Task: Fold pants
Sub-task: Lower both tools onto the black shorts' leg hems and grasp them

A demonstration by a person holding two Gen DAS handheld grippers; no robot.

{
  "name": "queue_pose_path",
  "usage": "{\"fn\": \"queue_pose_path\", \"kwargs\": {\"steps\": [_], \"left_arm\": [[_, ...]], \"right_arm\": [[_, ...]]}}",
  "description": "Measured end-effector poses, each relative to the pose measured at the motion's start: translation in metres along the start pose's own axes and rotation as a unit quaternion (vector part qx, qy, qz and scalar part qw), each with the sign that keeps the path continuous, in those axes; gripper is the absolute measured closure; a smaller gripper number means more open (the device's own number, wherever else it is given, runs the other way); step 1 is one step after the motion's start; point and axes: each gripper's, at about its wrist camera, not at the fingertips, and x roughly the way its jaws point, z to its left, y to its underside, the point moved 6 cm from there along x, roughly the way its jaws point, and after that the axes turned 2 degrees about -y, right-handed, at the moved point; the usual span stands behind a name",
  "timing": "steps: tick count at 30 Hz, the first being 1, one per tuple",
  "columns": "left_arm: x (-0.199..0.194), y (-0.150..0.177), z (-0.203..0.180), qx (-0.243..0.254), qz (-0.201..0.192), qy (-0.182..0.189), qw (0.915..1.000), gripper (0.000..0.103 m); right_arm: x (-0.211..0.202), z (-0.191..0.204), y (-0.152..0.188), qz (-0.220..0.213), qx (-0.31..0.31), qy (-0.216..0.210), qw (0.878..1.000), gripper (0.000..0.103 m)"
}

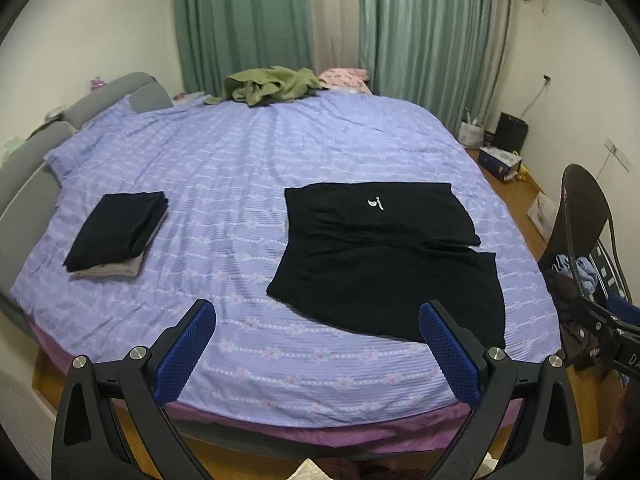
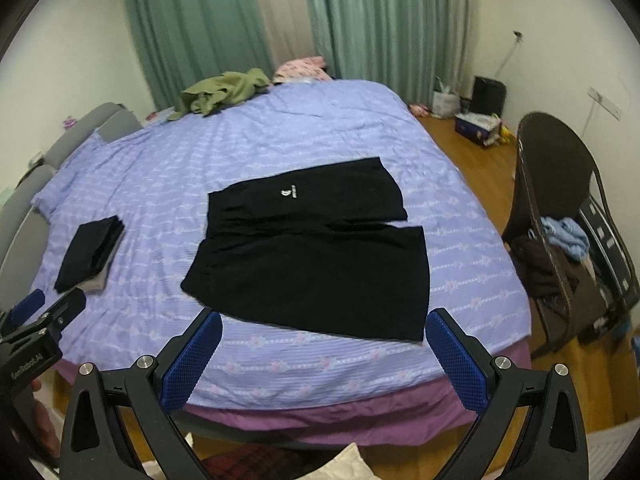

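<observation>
Black shorts spread flat on the bed, both claws spread wide and empty above its near edge.

The black shorts [image 1: 384,256] lay flat on the purple bedsheet [image 1: 248,168], waistband left, legs right. The left claw [image 1: 318,354] and right claw [image 2: 324,354] hung back from the hem, jaws apart, holding nothing. The risks, as I judged them: pinching sheet along with fabric, catching only one layer so the fold skewed, or dragging the shorts towards the folded stack [image 1: 116,232] lying well apart to the left.
</observation>
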Motion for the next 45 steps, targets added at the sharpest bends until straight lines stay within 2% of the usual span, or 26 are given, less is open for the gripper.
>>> {"fn": "queue_pose_path", "kwargs": {"steps": [5,10,13,18,21,22,24,29,32,34,38,45], "left_arm": [[0.05,-0.017,0.018,0.021,0.024,0.026,0.9992,0.0],[0.103,-0.016,0.025,0.039,0.056,0.028,0.9973,0.0],[0.13,-0.007,0.027,0.033,0.08,0.041,0.9954,0.0],[0.171,0.01,0.024,0.024,0.11,0.039,0.9929,0.0],[0.201,0.026,0.023,-0.009,0.157,0.061,0.9856,0.0],[0.216,0.034,0.024,-0.027,0.183,0.065,0.9806,0.0],[0.237,0.045,0.025,-0.049,0.208,0.062,0.9749,0.0],[0.283,0.066,0.014,-0.045,0.243,0.05,0.9678,0.0],[0.304,0.076,0.003,-0.039,0.257,0.054,0.9641,0.0],[0.319,0.085,0.0,-0.043,0.275,0.059,0.9586,0.001],[0.338,0.097,0.0,-0.055,0.297,0.06,0.9514,0.003],[0.368,0.108,-0.005,-0.061,0.311,0.061,0.9465,0.001]], "right_arm": [[0.039,0.003,-0.011,0.009,0.053,0.035,0.998,0.0],[0.087,-0.008,-0.004,0.043,0.149,0.051,0.987,0.0],[0.112,-0.013,0.008,0.063,0.174,0.069,0.98,0.0],[0.152,-0.018,0.033,0.093,0.187,0.073,0.975,0.0],[0.173,-0.024,0.045,0.101,0.184,0.083,0.974,0.0],[0.18,-0.028,0.048,0.101,0.182,0.086,0.974,0.0],[0.199,-0.037,0.057,0.109,0.18,0.096,0.973,0.001],[0.239,-0.068,0.082,0.141,0.221,0.115,0.958,0.005],[0.256,-0.08,0.096,0.154,0.252,0.112,0.949,0.008],[0.267,-0.087,0.106,0.163,0.283,0.1,0.94,0.008],[0.289,-0.096,0.122,0.179,0.342,0.072,0.92,0.018],[0.32,-0.098,0.13,0.189,0.354,0.066,0.913,0.019]]}}
